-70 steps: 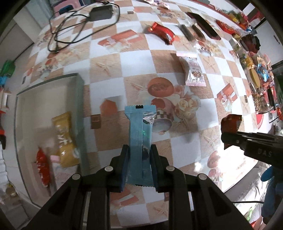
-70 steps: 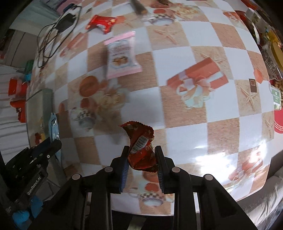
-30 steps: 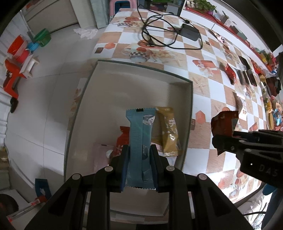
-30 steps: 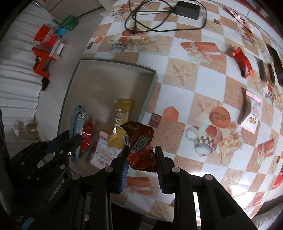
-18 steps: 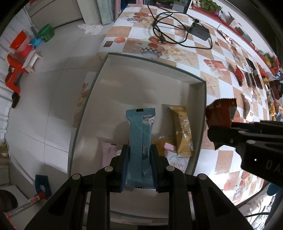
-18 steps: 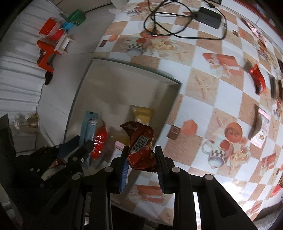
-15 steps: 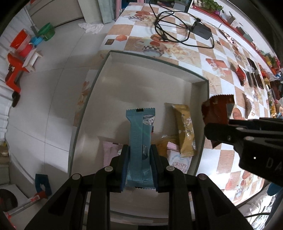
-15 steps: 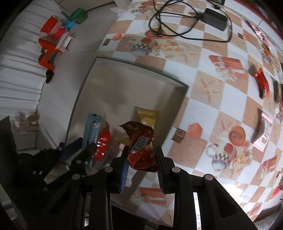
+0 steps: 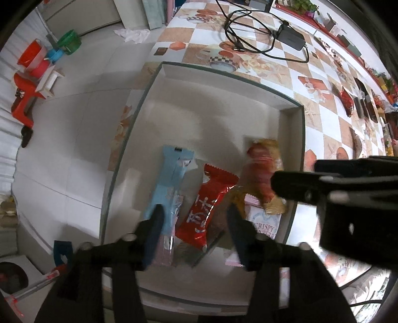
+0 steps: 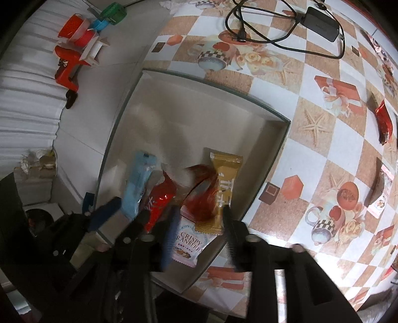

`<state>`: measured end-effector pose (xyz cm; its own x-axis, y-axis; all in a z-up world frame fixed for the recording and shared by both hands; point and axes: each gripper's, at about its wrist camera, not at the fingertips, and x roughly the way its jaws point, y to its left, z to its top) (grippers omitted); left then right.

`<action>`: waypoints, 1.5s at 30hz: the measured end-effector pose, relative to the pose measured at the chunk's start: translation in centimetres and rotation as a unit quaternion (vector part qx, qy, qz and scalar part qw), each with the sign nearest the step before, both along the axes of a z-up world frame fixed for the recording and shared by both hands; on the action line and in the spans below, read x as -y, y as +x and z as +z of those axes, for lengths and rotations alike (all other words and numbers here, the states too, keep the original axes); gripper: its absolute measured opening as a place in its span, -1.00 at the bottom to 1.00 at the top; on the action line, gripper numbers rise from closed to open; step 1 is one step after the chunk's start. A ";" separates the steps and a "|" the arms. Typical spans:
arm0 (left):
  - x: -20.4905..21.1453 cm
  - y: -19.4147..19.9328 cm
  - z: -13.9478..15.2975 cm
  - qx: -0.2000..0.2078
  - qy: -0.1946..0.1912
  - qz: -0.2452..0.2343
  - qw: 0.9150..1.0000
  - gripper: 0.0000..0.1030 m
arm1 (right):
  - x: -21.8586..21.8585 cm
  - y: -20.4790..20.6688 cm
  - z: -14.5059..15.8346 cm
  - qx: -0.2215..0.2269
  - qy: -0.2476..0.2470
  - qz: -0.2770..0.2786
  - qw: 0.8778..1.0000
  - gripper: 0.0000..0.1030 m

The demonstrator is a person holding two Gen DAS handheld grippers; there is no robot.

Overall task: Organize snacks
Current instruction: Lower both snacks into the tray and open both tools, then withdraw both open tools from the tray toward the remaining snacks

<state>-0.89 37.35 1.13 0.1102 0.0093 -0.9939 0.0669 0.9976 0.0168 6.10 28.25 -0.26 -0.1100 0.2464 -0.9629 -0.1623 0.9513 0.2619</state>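
Observation:
A white box (image 9: 231, 77) with a grey-green rim holds several snacks. The long blue packet (image 9: 169, 183) lies loose in it, against my left gripper's left finger. My left gripper (image 9: 196, 223) hangs over the box with its jaws opening and nothing pressed between the pads; a bright red packet (image 9: 206, 208) shows below the gap. My right gripper (image 10: 201, 223) is also opening. The dark red packet (image 10: 201, 196) is blurred and dropping free between its fingers, onto the yellow packet (image 10: 223, 183) and the white cranberry packet (image 10: 189, 243).
The box (image 10: 186, 119) sits at the edge of a checked tablecloth. A power adapter with its cable (image 10: 321, 17) lies beyond it. More loose snacks (image 10: 384, 121) lie to the right. Left of the table is tiled floor with a red stool (image 9: 23, 99).
Both grippers went from shut to open. The blue packet left the left jaws and lies in the box. The dark red packet slipped out of the right jaws, which moved over the box.

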 end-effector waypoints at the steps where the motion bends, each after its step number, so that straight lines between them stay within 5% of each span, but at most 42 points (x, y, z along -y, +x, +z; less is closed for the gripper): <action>1: 0.0 0.0 0.0 0.001 0.001 0.000 1.000 0.27 | 0.0 0.0 0.2 0.006 0.000 0.000 1.000 0.36; 9: 0.4 0.0 0.3 0.001 0.008 0.001 1.000 0.45 | 0.6 -0.2 0.5 0.004 -0.001 -0.004 1.000 0.36; 12: 0.6 -0.1 0.6 0.003 0.010 -0.001 1.000 0.47 | 1.2 -0.2 0.6 0.008 -0.008 -0.009 1.000 0.79; 18: 1.1 -0.2 1.0 0.006 0.013 -0.003 1.000 0.51 | 2.3 -0.1 0.9 0.016 -0.020 -0.024 0.999 0.80; 20: 1.4 -0.2 1.1 0.007 0.015 -0.004 1.000 0.52 | 2.8 -0.2 0.8 0.015 -0.025 -0.029 0.999 1.00; 33: 4.6 0.0 1.6 0.007 0.023 -0.036 0.999 0.52 | 7.2 -1.0 0.7 0.004 -0.018 -0.072 0.997 1.00; 45: 11.9 0.2 1.3 -0.003 0.023 -0.105 0.994 0.53 | 16.1 -3.3 -0.3 -0.018 -0.024 -0.154 0.988 1.00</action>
<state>-0.69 25.48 2.40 0.1094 0.0323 -0.9935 0.2732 0.9600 0.0613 2.84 12.11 -0.60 -0.0714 0.2280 -0.9710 0.1460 0.9654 0.2160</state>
